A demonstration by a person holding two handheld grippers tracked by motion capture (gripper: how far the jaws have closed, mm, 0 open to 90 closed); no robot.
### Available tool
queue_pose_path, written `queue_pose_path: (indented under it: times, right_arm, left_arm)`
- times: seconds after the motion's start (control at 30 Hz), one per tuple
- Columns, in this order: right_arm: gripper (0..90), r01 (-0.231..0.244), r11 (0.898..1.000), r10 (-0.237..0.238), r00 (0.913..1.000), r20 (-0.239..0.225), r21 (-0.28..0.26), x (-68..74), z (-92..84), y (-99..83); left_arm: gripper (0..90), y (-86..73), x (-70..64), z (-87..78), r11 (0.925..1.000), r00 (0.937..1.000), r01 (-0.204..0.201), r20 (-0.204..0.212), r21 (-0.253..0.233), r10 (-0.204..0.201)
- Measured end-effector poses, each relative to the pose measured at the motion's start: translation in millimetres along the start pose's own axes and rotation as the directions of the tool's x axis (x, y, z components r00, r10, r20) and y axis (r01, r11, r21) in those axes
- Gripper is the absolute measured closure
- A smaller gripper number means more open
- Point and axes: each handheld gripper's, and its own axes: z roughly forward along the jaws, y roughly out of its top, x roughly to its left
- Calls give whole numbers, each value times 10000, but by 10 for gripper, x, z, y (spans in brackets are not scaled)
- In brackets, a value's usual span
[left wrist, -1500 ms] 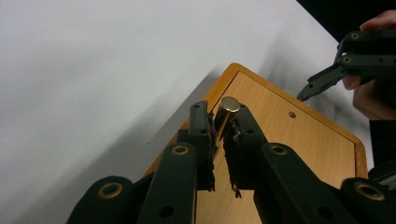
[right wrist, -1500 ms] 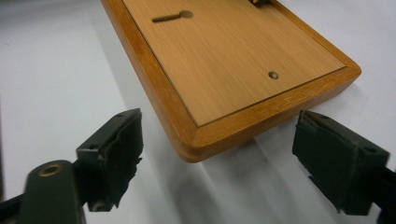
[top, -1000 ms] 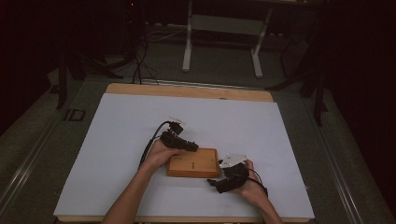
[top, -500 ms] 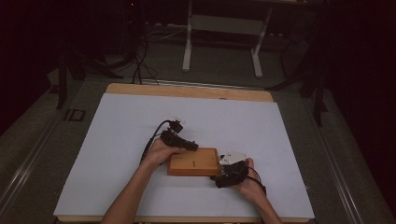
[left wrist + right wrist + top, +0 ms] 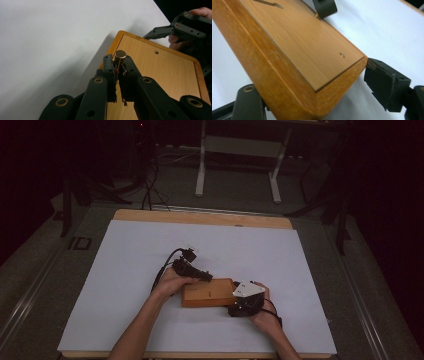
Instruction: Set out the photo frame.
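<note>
A flat wooden box (image 5: 207, 292) lies on the white table cover (image 5: 125, 270), near the front. Its lid (image 5: 160, 75) carries a small brass knob (image 5: 120, 54). My left gripper (image 5: 117, 60) is shut on that knob and reaches over the box's left end (image 5: 206, 277). My right gripper (image 5: 234, 304) straddles the box's right end. Its jaws have just been closing, with the box corner (image 5: 299, 50) between them. One pad (image 5: 384, 82) meets the corner's edge; the other finger (image 5: 249, 100) lies against the box's long side.
The table's wooden far edge (image 5: 200, 216) shows beyond the white cover. Behind the table, on the dark floor, stand a white frame (image 5: 237, 150) and some cables (image 5: 150, 190). Both forearms come in from the front edge.
The right gripper has drawn slightly closer against the box's right end. The left hand and the box have stayed put.
</note>
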Motion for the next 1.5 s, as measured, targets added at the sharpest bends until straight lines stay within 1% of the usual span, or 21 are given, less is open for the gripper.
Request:
queue_pose_path:
  times: [0.1, 0.2, 0.3, 0.37, 0.4, 0.53, 0.67, 0.7, 0.77, 0.9, 1.03, 1.07, 1.13, 1.2, 1.3, 1.37, 1.4, 1.43, 1.5]
  right_arm:
    - [238, 141, 9998, -140, 9999, 90, -155, 11, -11, 10]
    - [249, 174, 9994, -171, 9998, 105, -305, 18, -29, 16]
    - [292, 296, 9981, -287, 9994, 169, -542, 25, -66, 34]
    - [365, 331, 9961, -335, 9994, -38, -821, 32, -93, 51]
    - [384, 359, 9955, -369, 9993, -97, -877, 37, -97, 60]
    - [410, 467, 9945, -482, 9987, -137, -936, 53, -103, 76]
    - [420, 402, 9941, -420, 9990, -158, -1007, 41, -107, 78]
    - [424, 361, 9940, -387, 9990, -231, -1028, 32, -110, 81]
    - [432, 317, 9940, -352, 9989, -319, -1051, 20, -115, 83]
    - [441, 313, 9941, -355, 9986, -388, -1036, 11, -121, 86]
    - [453, 282, 9938, -333, 9984, -456, -1075, 3, -123, 90]
    - [457, 291, 9937, -343, 9983, -467, -1086, 2, -125, 91]
    - [463, 311, 9935, -367, 9981, -499, -1097, -1, -128, 93]
    - [465, 318, 9933, -377, 9979, -520, -1109, -5, -129, 94]
    - [467, 298, 9935, -360, 9978, -552, -1098, -11, -131, 96]
    - [468, 304, 9934, -367, 9978, -558, -1106, -13, -130, 97]
    - [468, 293, 9935, -357, 9978, -567, -1096, -14, -131, 99]
    - [468, 266, 9936, -332, 9977, -595, -1095, -18, -131, 100]
    - [469, 208, 9937, -281, 9975, -645, -1106, -23, -130, 101]
  left_arm:
    - [851, 3, -8, 4, 10000, 10000, -38, -17, 57, 38]
    - [852, 3, -23, 11, 9998, 9999, -107, 4, 146, 107]
    - [852, 10, -47, 15, 9992, 9997, -248, -23, 302, 249]
    - [852, 10, -50, 26, 9992, 9998, -211, 73, 352, 208]
    - [852, 9, -47, 29, 9992, 9998, -197, 106, 338, 194]
    - [851, 8, -46, 30, 9993, 9998, -176, 109, 328, 173]
    - [844, 8, -49, 31, 9992, 9998, -211, 47, 333, 210]
    - [844, 6, -52, 32, 9991, 9996, -269, -8, 315, 270]
    - [831, 3, -59, 34, 9989, 9994, -344, -47, 318, 345]
    - [774, -3, -79, 20, 9984, 9986, -518, -59, 241, 519]
    - [715, -9, -92, -25, 9987, 9987, -509, -89, 22, 509]
    - [708, -12, -93, -43, 9985, 9985, -539, -137, -37, 538]
    - [671, -19, -102, -83, 9976, 9966, -686, -456, -93, 681]
    - [659, -34, -104, -133, 9966, 9956, -797, -504, -217, 785]
    - [642, -64, -113, -215, 9954, 9941, -849, -710, -444, 816]
    - [626, -91, -128, -273, 9935, 9919, -940, -919, -649, 878]
    - [621, -106, -142, -302, 9925, 9889, -1020, -1149, -676, 938]
    - [614, -125, -159, -327, 9910, 9847, -1121, -1423, -726, 1009]
    - [610, -168, -188, -383, 9878, 9794, -1282, -1678, -880, 1121]
